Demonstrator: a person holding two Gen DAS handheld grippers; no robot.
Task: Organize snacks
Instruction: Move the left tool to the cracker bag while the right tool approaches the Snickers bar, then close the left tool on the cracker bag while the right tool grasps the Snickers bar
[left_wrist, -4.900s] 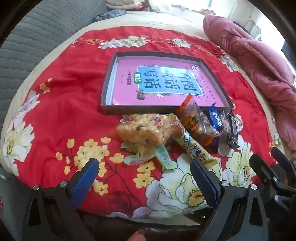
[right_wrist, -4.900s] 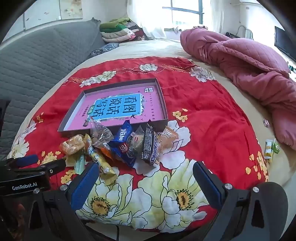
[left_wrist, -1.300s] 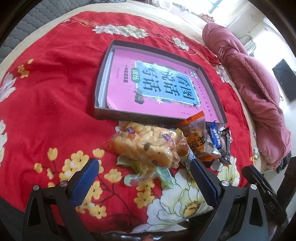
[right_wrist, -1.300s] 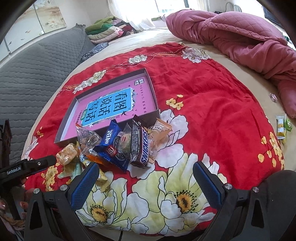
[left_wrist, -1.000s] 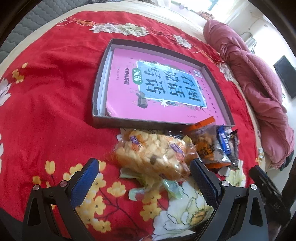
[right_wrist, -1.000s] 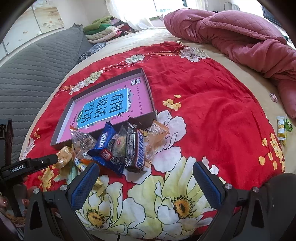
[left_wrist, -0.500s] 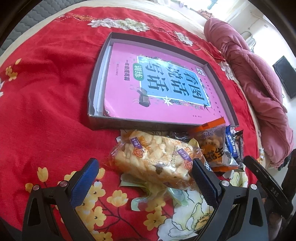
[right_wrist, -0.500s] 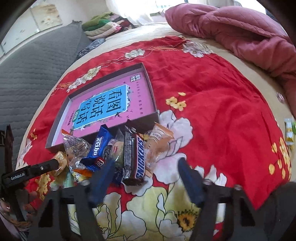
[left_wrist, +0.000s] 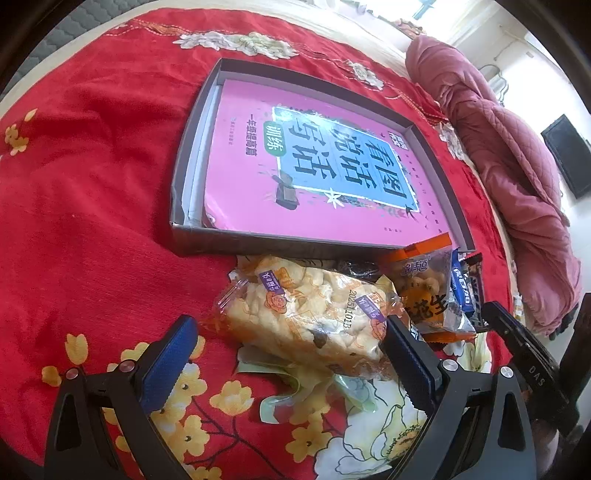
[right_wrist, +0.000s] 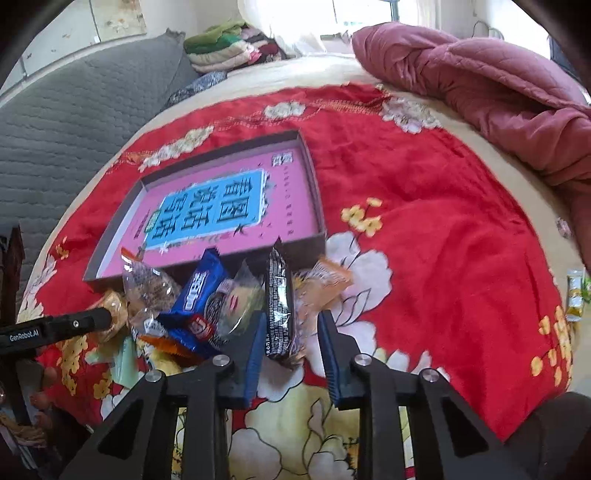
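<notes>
A heap of snacks lies on the red flowered bedspread in front of a shallow grey box (left_wrist: 192, 240) that holds a pink book. My left gripper (left_wrist: 290, 321) stands open, its blue pads wide on either side of a clear pack of puffed rice cakes (left_wrist: 306, 317). Beside that pack are an orange peanut bag (left_wrist: 424, 291) and a blue biscuit pack (right_wrist: 199, 291). My right gripper (right_wrist: 291, 316) is closing around a black chocolate bar (right_wrist: 279, 306) standing on edge. The left pad touches the bar and a gap remains at the right pad. An orange-wrapped cake (right_wrist: 321, 284) lies just right of it.
A pink quilt (right_wrist: 498, 81) is bunched along the right side of the bed. A grey padded headboard (right_wrist: 74, 129) and folded clothes (right_wrist: 229, 48) are at the back. Small green and yellow packets (right_wrist: 574, 291) lie near the right bed edge.
The right gripper's jaws have narrowed from wide apart to close around the black bar, which now stands on edge. The left gripper has crept nearer the rice cake pack.
</notes>
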